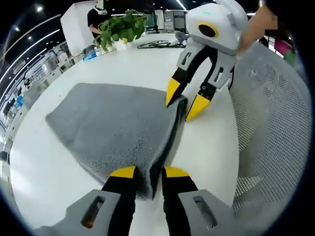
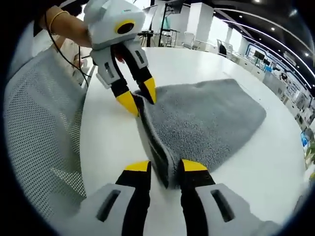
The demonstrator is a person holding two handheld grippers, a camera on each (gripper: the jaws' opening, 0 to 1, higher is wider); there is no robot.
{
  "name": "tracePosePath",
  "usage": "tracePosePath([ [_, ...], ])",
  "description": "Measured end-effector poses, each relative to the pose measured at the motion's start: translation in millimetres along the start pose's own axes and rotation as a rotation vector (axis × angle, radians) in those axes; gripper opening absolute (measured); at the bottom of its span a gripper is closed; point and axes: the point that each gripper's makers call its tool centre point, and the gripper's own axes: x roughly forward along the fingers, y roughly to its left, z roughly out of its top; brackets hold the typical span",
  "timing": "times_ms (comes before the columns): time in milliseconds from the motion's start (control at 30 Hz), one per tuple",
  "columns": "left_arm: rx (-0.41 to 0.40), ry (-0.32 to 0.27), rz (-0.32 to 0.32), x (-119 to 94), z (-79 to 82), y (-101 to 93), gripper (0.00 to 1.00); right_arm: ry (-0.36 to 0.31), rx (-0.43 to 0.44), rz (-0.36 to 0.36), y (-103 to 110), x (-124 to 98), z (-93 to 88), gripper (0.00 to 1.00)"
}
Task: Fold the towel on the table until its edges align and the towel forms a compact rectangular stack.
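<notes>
A grey towel (image 1: 108,128) lies folded on the white table (image 1: 138,64), with a doubled edge running between the two grippers. In the left gripper view, my left gripper (image 1: 149,172) is shut on the near corner of that edge. My right gripper (image 1: 185,99) pinches the far corner with its yellow tips. In the right gripper view, the towel (image 2: 206,123) spreads to the right. There my right gripper (image 2: 165,166) holds the near corner and my left gripper (image 2: 138,96) holds the far one. Both corners sit slightly lifted off the table (image 2: 113,142).
A white mesh chair (image 1: 275,128) stands right against the table edge beside the grippers, also visible as the chair (image 2: 39,132) in the right gripper view. A potted plant (image 1: 120,29) and black cables (image 1: 157,44) sit at the table's far side. A person (image 1: 98,14) stands behind the plant.
</notes>
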Motion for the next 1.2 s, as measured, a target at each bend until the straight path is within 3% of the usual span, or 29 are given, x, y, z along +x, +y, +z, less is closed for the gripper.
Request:
tracePosePath([
  [400, 0.047, 0.021, 0.021, 2, -0.3, 1.6, 0.14, 0.001, 0.037, -0.062, -10, 0, 4.7, 0.08],
  [833, -0.026, 0.031, -0.047, 4, 4.9, 6.6, 0.06, 0.005, 0.194, -0.002, -18, 1, 6.8, 0.05],
  [933, -0.007, 0.035, -0.048, 1, 7.0, 5.1, 0.05, 0.019, 0.183, 0.008, -18, 1, 7.4, 0.04],
  [1000, 0.051, 0.044, -0.050, 2, 6.8, 4.4, 0.05, 0.026, 0.213, 0.013, -17, -1, 8.2, 0.04],
  [1200, 0.035, 0.039, -0.051, -1, 8.2, 5.4, 0.05, 0.029, 0.220, 0.029, -14, -6, 11.0, 0.04],
])
